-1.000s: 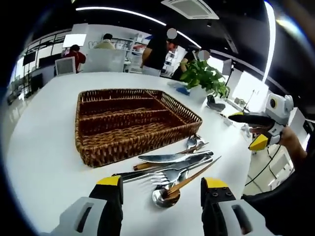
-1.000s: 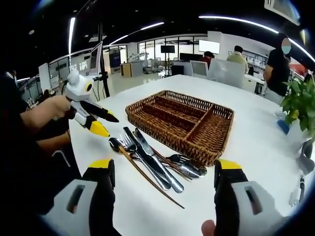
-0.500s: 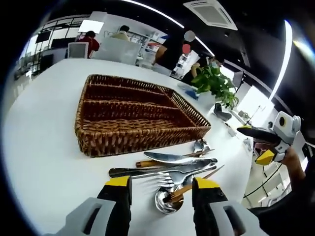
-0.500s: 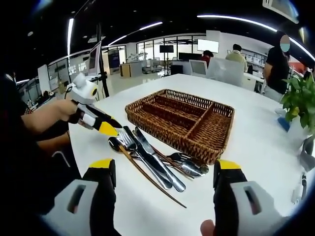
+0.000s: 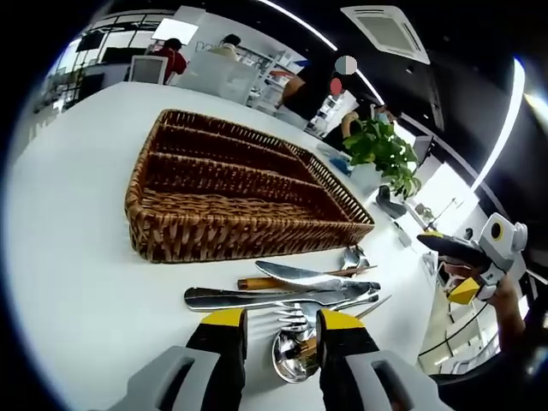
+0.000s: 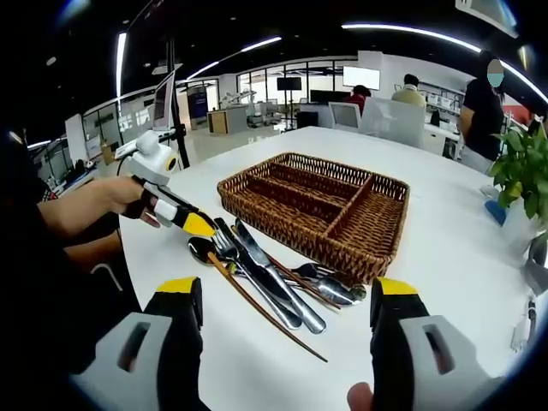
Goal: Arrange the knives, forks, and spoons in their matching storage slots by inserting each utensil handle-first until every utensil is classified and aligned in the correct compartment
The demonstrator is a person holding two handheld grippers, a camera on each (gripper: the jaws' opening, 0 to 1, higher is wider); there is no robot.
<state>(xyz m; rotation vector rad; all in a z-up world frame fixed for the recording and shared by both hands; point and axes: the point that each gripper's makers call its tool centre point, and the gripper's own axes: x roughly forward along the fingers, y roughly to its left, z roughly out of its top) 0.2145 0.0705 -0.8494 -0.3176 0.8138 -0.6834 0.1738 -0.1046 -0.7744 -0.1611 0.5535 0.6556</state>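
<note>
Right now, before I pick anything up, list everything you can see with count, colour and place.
basket: one, brown wicker, divided, empty, mid-table.
knives: at least two, silver, in the pile in front of the basket.
fork: at least one, silver, same pile.
spoons: at least two, silver, pile ends.
chopstick: one, brown, across the pile.
plant: one, green, far table edge.
table: one, white.
people: several, background.
left gripper: yellow tips, narrowed over a spoon.
right gripper: yellow tips, open, above the table.

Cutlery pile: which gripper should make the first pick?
Left. The left gripper is down at the cutlery pile, jaws straddling a spoon bowl. The right gripper hangs back, wide open, short of the pile. The basket is empty.
</note>
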